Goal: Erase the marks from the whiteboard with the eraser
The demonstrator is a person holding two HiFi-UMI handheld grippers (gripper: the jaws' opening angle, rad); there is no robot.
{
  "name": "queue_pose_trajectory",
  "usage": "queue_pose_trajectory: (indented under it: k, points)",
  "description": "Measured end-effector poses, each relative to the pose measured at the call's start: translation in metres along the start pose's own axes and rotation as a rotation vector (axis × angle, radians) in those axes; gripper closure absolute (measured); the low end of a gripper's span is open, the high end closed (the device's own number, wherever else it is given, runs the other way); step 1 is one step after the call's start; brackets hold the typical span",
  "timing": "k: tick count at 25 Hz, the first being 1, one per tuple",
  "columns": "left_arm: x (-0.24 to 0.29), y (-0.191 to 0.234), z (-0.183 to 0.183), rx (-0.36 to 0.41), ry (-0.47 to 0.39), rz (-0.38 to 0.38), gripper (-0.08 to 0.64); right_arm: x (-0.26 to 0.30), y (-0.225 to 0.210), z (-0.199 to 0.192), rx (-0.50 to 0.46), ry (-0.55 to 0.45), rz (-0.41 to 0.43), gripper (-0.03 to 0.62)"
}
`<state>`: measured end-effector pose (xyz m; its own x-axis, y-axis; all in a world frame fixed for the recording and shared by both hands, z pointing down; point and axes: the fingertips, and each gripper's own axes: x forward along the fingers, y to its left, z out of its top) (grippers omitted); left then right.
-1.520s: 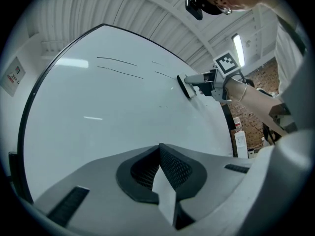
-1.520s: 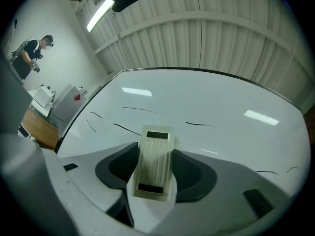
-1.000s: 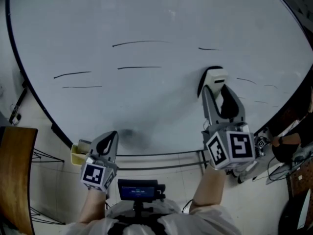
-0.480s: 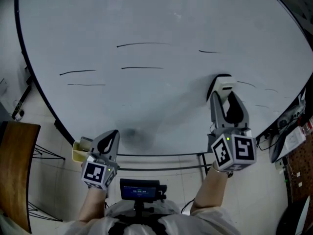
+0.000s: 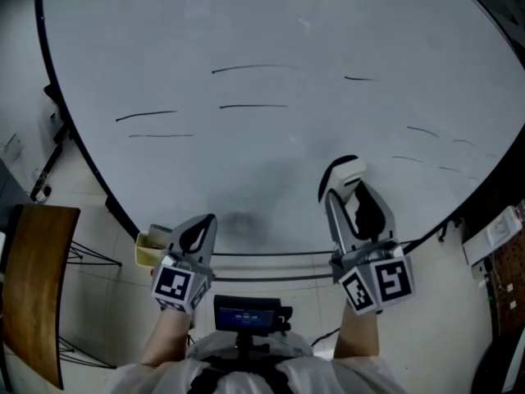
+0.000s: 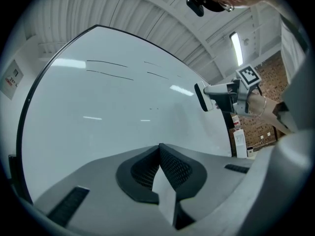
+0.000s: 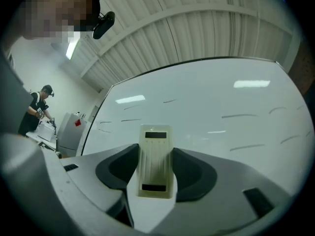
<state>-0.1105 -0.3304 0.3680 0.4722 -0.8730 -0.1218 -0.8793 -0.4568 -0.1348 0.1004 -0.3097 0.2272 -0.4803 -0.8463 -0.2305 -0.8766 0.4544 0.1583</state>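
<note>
The whiteboard fills most of the head view and bears several thin black marks, such as one at upper middle and one at the left. My right gripper is shut on the pale eraser, which it holds at the board's lower right, below the marks. In the right gripper view the eraser sits upright between the jaws, with marks on the board ahead. My left gripper hangs shut and empty near the board's bottom edge, its jaws meeting.
A yellow object sits beside the left gripper at the board's lower rim. Stand bars run under the board. A wooden panel is at lower left. A person works far off by a cabinet.
My right gripper with the eraser has come down and left over the board, away from the right-hand marks. The left gripper has stayed shut and has barely moved.
</note>
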Motion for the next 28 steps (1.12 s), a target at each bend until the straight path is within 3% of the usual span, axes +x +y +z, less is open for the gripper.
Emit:
queue_pose_trajectory:
  k: [9, 16, 28]
  points:
    - [-0.016, 0.000, -0.017, -0.067, 0.039, -0.066, 0.558, -0.028, 0.037, -0.088, 0.113, 0.128, -0.074, 0.374]
    - [-0.042, -0.005, -0.025, -0.089, 0.053, -0.107, 0.558, -0.049, 0.059, -0.092, 0.099, 0.125, -0.126, 0.373]
    - [-0.071, -0.053, -0.009, -0.073, 0.039, -0.040, 0.558, -0.103, 0.053, -0.092, 0.107, 0.134, -0.053, 0.373]
